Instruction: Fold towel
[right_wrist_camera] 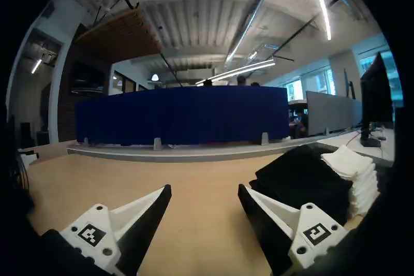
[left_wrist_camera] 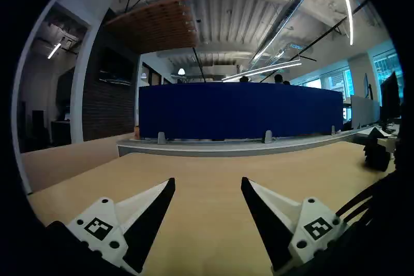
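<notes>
Left fingers (left_wrist_camera: 152, 218), right fingers (right_wrist_camera: 147, 220) wide apart

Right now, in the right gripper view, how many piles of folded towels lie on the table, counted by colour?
black towel pile: 1
white towel pile: 1
Total: 2 piles, side by side to the right of the claw.
</notes>
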{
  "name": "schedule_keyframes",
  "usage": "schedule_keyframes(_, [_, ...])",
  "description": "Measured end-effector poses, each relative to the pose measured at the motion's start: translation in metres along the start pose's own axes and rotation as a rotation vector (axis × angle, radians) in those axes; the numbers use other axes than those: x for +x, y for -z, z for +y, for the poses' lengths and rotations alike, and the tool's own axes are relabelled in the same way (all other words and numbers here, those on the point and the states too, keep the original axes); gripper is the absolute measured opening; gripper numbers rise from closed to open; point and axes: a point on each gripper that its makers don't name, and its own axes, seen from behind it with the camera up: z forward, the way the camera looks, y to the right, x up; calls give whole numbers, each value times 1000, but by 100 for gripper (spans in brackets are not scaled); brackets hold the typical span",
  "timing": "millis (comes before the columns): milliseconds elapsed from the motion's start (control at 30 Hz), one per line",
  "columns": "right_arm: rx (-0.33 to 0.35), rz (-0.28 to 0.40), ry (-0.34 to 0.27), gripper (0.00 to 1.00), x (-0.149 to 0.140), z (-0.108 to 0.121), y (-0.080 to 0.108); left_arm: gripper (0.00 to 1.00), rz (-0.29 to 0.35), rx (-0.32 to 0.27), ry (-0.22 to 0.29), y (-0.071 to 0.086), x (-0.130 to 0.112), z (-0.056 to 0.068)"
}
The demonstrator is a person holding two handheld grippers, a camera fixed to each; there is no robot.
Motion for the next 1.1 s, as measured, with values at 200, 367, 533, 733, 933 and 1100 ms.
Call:
schedule_keyframes(200, [4,8,24,100,-1,-3,1,94,0,0,0,0,0,0])
schedule_keyframes(367, [9,19,33,100,1,-6,2,94,0,0,0,0,0,0])
schedule_keyframes(533, [11,20,33,100,1,-6,2,94,0,0,0,-1,-1,0])
schedule_keyframes(733, [13,20,34,100,1,-7,4,94,0,0,0,-1,-1,0])
schedule_keyframes(933, [14,20,33,100,2,-6,5,94,0,0,0,0,-1,0])
schedule_keyframes(1100, [12,21,33,100,2,-6,4,94,0,0,0,0,-1,0])
